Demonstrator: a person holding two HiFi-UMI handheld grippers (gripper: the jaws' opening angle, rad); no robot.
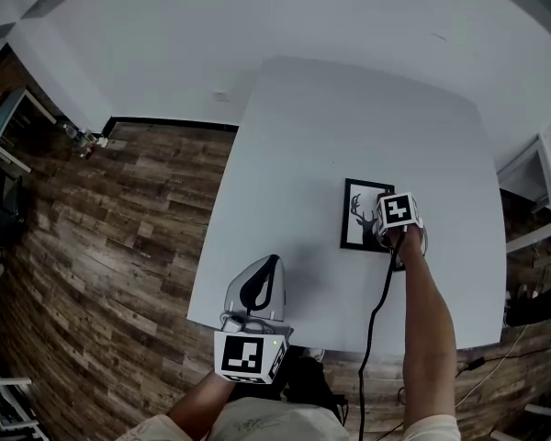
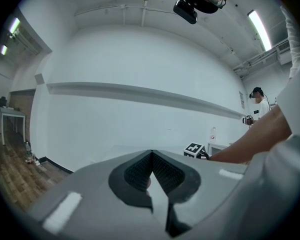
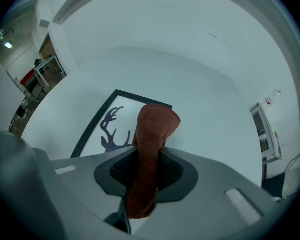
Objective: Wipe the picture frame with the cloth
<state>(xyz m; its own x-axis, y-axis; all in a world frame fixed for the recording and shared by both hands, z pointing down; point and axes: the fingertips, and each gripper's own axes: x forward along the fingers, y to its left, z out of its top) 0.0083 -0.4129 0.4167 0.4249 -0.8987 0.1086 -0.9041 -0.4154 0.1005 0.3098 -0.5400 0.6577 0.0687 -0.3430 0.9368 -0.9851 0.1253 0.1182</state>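
A black picture frame (image 1: 356, 211) with a deer print lies flat on the white table (image 1: 303, 154). In the right gripper view the picture frame (image 3: 107, 119) shows its antlered deer just ahead of the jaws. My right gripper (image 3: 152, 134) is shut on a folded rust-brown cloth (image 3: 152, 144), which sticks out over the frame's near right part. In the head view that right gripper (image 1: 392, 237) sits over the frame's right edge. My left gripper (image 1: 260, 288) hovers at the table's near edge, shut and holding nothing, its tips (image 2: 151, 156) pointing at the far wall.
The white table has bare surface to the left of and beyond the frame. Wood floor (image 1: 119, 237) lies to the left. A white shelf unit (image 1: 537, 196) stands at the right. A black cable (image 1: 378, 320) hangs from the right gripper. Another person (image 2: 260, 101) stands far off.
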